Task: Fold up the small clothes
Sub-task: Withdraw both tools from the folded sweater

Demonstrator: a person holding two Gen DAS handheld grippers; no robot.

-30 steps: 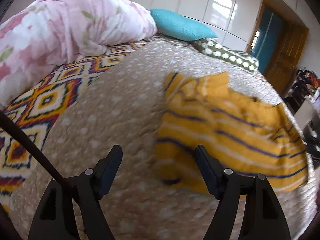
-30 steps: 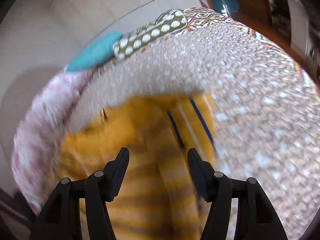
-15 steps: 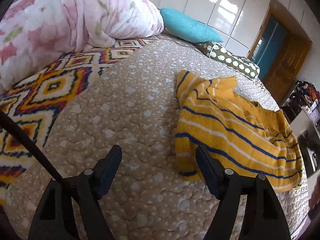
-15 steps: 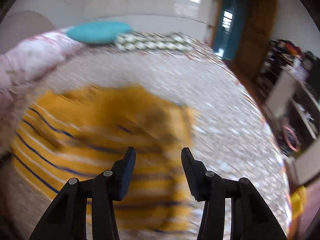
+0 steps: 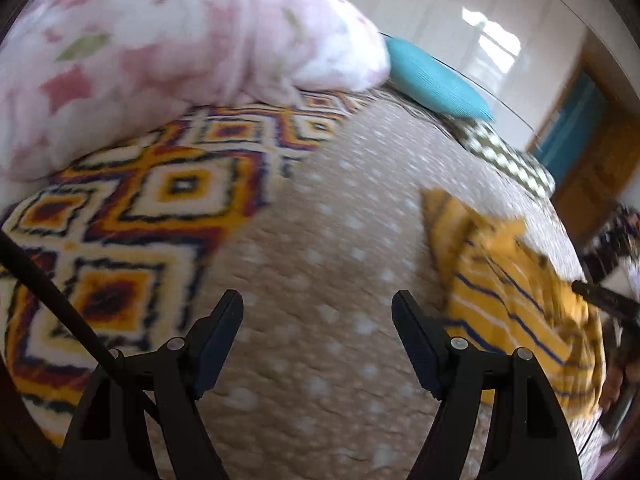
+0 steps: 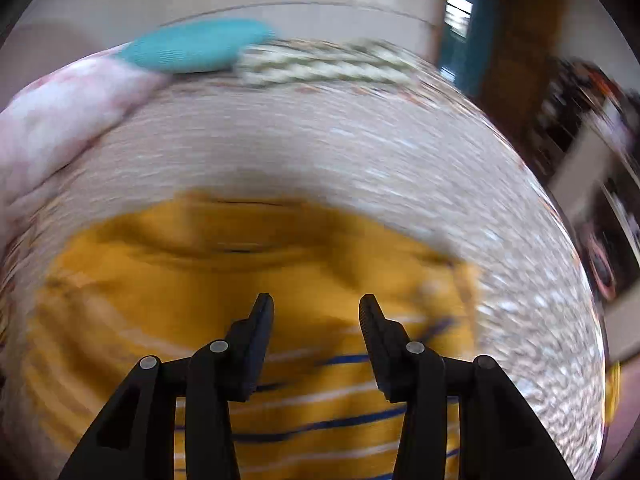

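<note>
A small yellow sweater point(image 5: 516, 304) with blue and white stripes lies on the beige dotted bedspread point(image 5: 332, 264), at the right of the left wrist view. My left gripper point(image 5: 318, 312) is open and empty over bare bedspread to the left of it. In the right wrist view the sweater point(image 6: 200, 276) fills the lower half, blurred by motion. My right gripper point(image 6: 316, 312) is open directly over it and holds nothing.
A pink floral duvet point(image 5: 152, 52) is heaped at the far left. A patterned diamond blanket point(image 5: 132, 220) lies below it. A teal pillow point(image 5: 432, 80) and a green dotted pillow point(image 5: 504, 156) lie at the head. A wooden door point(image 6: 516, 40) and shelves stand to the right.
My left gripper has swung left, so the sweater now sits at the right edge of its view. My right gripper has come closer over the sweater, with its jaws a little narrower.
</note>
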